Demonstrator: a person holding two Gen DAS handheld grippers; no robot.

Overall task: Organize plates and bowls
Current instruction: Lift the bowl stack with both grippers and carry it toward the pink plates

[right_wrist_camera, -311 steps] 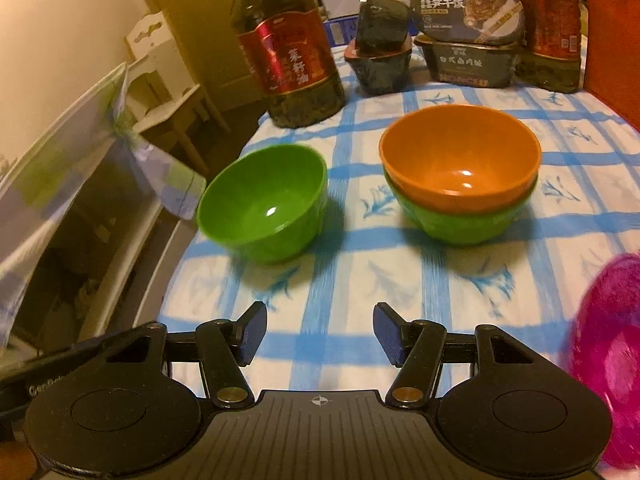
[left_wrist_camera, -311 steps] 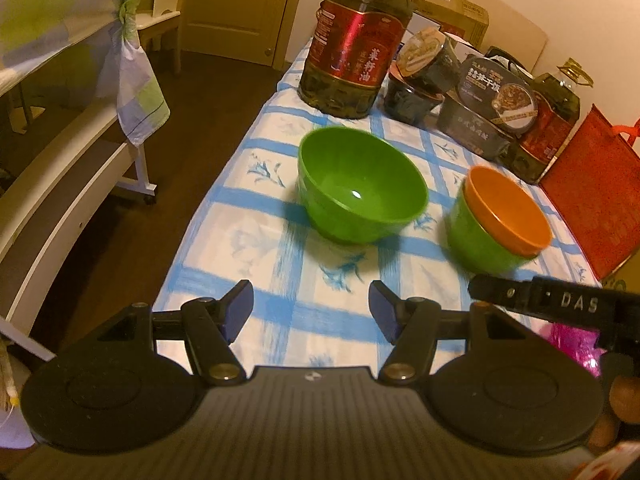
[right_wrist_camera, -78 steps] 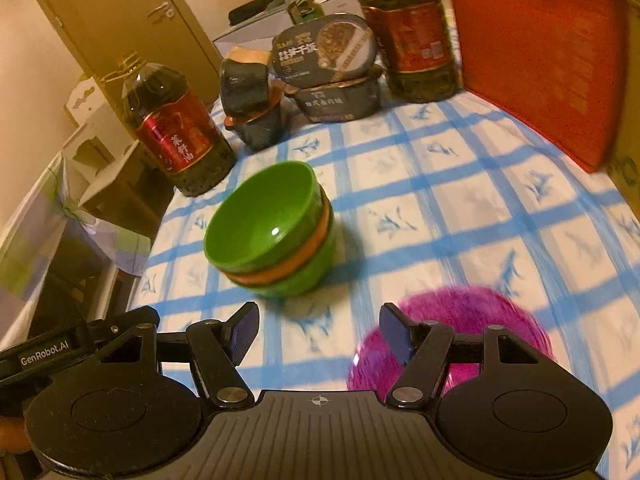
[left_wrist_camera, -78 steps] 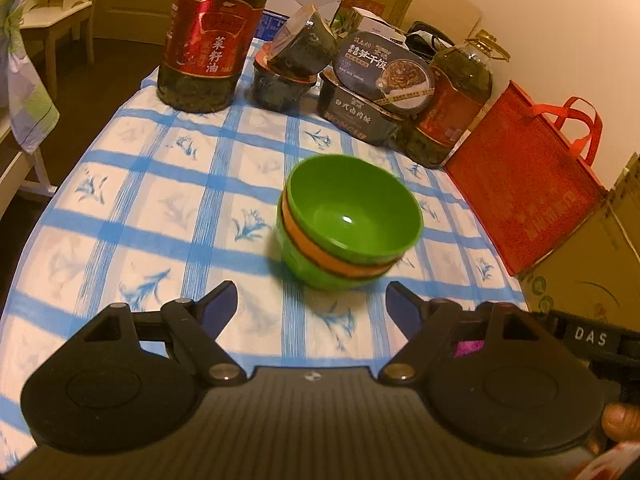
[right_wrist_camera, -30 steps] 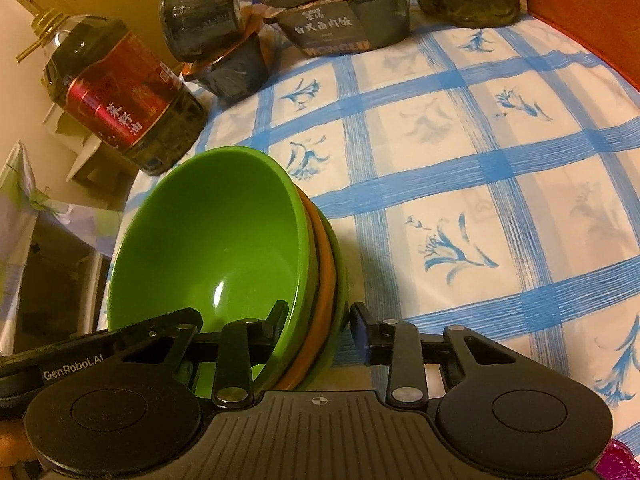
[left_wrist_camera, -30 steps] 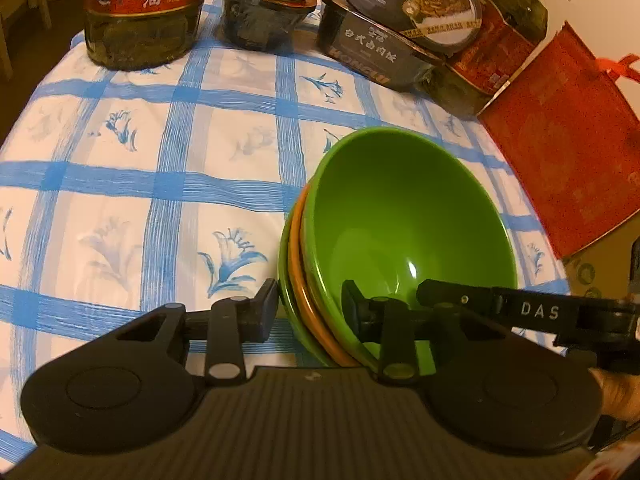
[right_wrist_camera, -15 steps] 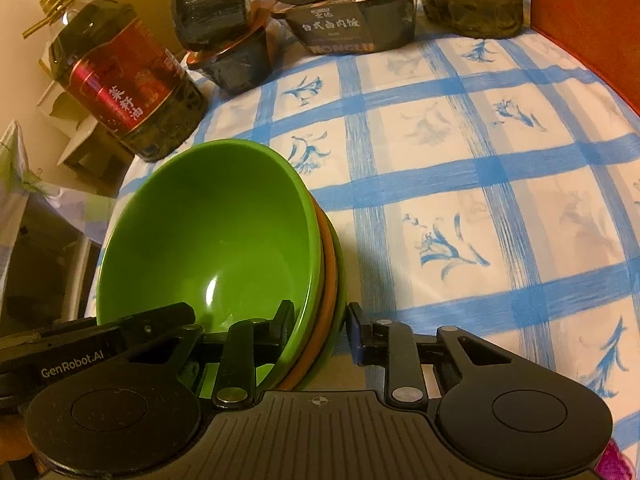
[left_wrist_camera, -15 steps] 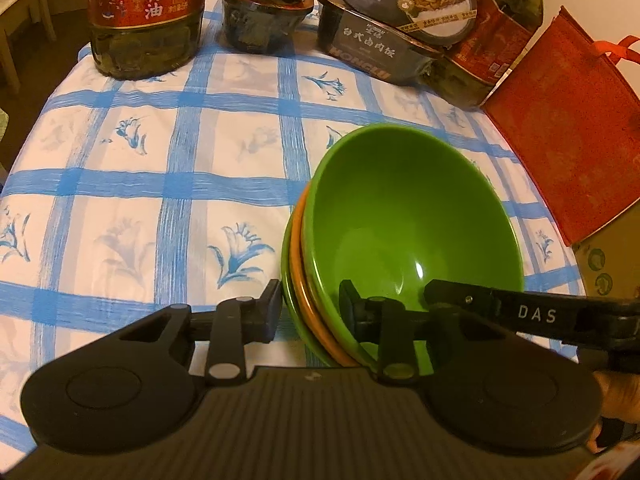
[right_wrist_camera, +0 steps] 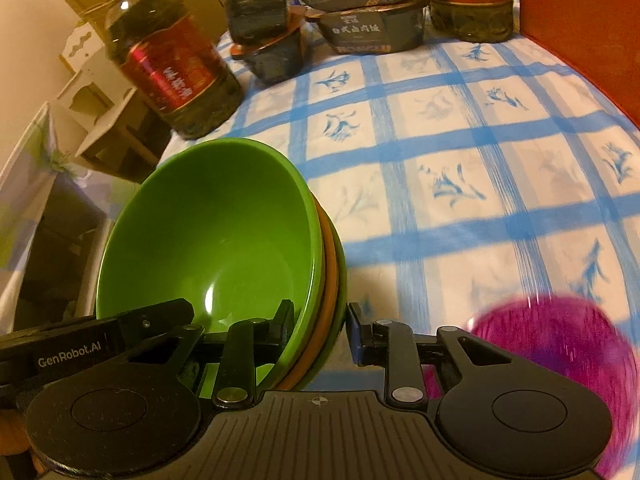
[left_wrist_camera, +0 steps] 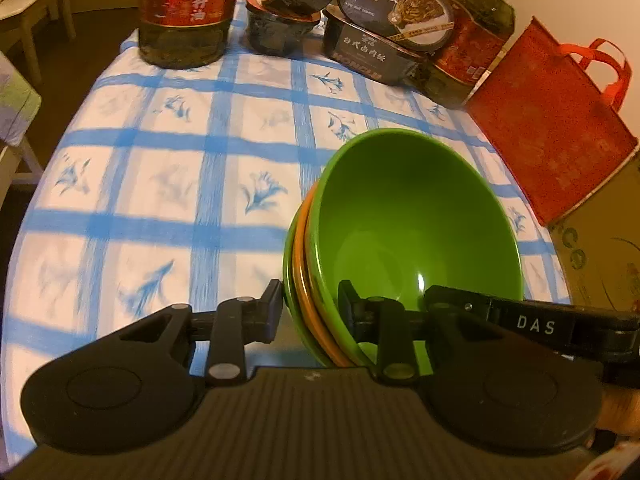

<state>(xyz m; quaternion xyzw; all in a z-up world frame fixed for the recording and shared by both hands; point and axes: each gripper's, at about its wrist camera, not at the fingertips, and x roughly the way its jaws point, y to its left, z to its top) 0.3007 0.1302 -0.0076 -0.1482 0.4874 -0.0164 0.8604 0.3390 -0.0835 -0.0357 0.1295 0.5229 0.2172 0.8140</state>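
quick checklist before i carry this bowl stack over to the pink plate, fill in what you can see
1. Left gripper shut across the rims of the bowl stack, one jaw inside, one outside: ok.
2. Right gripper shut on the opposite side of the rims: ok.
3. All three bowls nested, green over orange over green: ok.
4. Stack level: not ok, it looks tilted in both wrist views.
5. Pink plate free of other things: cannot tell, blurred and partly hidden behind the right gripper.
6. Tablecloth between stack and plate free of obstacles: ok.
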